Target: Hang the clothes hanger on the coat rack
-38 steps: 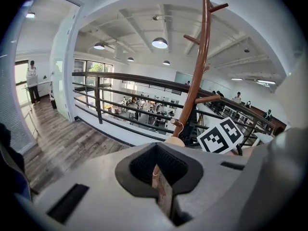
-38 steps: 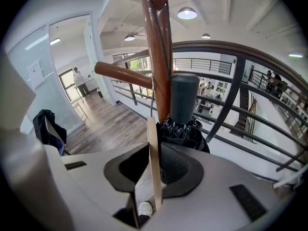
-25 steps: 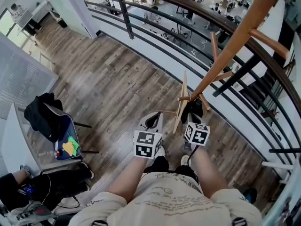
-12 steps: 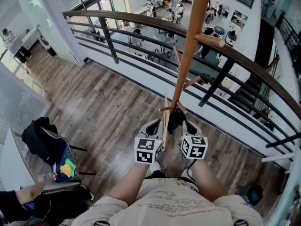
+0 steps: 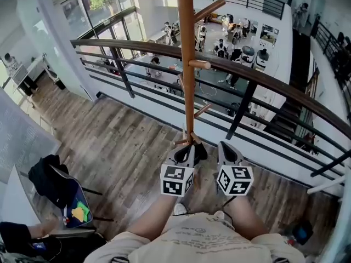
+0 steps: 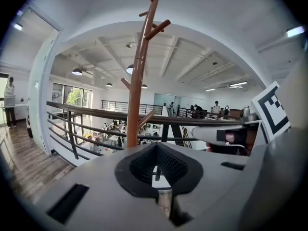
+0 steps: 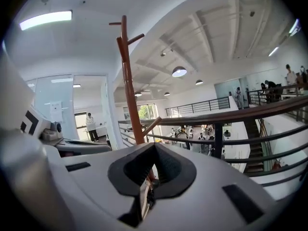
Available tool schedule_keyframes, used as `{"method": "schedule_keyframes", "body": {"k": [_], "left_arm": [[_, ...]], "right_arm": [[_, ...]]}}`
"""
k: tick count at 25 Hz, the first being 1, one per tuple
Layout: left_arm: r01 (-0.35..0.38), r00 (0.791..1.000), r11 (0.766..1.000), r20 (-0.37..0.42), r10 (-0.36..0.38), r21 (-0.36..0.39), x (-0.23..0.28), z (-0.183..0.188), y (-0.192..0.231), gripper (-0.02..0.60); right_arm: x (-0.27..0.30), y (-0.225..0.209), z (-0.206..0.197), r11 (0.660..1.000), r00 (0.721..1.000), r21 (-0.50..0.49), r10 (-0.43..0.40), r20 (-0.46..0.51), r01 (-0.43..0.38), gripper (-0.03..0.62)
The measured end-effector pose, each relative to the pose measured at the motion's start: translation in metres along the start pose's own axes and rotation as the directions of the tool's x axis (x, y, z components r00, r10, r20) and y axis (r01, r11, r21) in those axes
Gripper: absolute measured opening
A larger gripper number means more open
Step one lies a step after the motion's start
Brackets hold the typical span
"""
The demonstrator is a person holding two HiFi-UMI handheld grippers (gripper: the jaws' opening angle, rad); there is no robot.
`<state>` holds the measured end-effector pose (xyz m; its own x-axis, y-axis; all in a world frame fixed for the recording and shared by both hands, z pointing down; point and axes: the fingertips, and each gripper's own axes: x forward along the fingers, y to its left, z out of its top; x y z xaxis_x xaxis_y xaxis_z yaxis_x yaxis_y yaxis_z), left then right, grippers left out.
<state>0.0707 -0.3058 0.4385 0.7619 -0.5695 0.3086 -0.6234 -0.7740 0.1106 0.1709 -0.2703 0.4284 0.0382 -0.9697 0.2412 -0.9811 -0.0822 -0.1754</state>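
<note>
The brown wooden coat rack [image 5: 188, 64] stands straight ahead by the railing, its pegs angled upward. It also rises ahead in the left gripper view [image 6: 137, 81] and in the right gripper view [image 7: 129, 81]. A thin pale wooden hanger [image 5: 184, 137] shows edge-on beside the pole's foot; I cannot tell what it rests on. My left gripper [image 5: 186, 148] and right gripper [image 5: 226, 148] are side by side just short of the pole, jaws together. Each gripper view shows only a narrow slit between the jaws, with nothing sticking out ahead.
A curved dark railing with a wooden handrail [image 5: 258, 78] runs right behind the rack, with a drop to a lower floor beyond. A chair with dark clothing [image 5: 52, 179] stands at the left on the plank floor [image 5: 126, 141]. A person [image 7: 90, 124] stands far left.
The head view has tilted up, so the rack pole has swung from a slant to upright at centre. Both grippers stay side by side with jaws together.
</note>
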Motion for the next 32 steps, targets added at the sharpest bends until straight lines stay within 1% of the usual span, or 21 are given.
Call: {"method": "schedule_keyframes", "body": {"k": [4,8,15,20,22,26,32], "left_arm": [[0.009,1.000,1.000,0.029,-0.009,0.020,0.006,0.020,-0.018,0.005],[0.014,0.999,1.000,0.049,-0.015,0.027,0.015,0.032,-0.029,0.005],[0.009,0.998,0.999,0.060,-0.012,0.036,0.018,0.040,-0.048,0.005],[0.017,0.998,0.999,0.062,-0.019,0.032,0.025,0.030,-0.065,0.005],[0.024,0.998,0.999,0.053,-0.026,0.029,0.026,0.030,-0.070,0.005],[0.026,0.999,0.999,0.046,-0.027,0.027,0.025,0.035,-0.072,0.005],[0.015,0.998,1.000,0.062,-0.017,0.026,0.023,0.034,-0.073,0.005]], "right_arm": [[-0.015,-0.014,0.027,1.000,0.998,-0.030,-0.005,0.064,0.007,0.003],[-0.023,-0.027,0.041,0.999,0.995,-0.043,0.000,0.097,0.004,0.002],[-0.034,-0.041,0.040,0.999,0.996,-0.039,0.003,0.087,0.000,0.002],[-0.042,-0.054,0.028,0.999,0.997,-0.045,0.005,0.078,-0.002,0.002],[-0.045,-0.057,0.029,0.999,0.997,-0.044,0.002,0.071,0.001,0.002],[-0.046,-0.056,0.035,0.999,0.998,-0.045,0.004,0.063,-0.001,0.002],[-0.048,-0.060,0.028,0.999,0.998,-0.046,0.008,0.060,-0.005,0.002]]}}
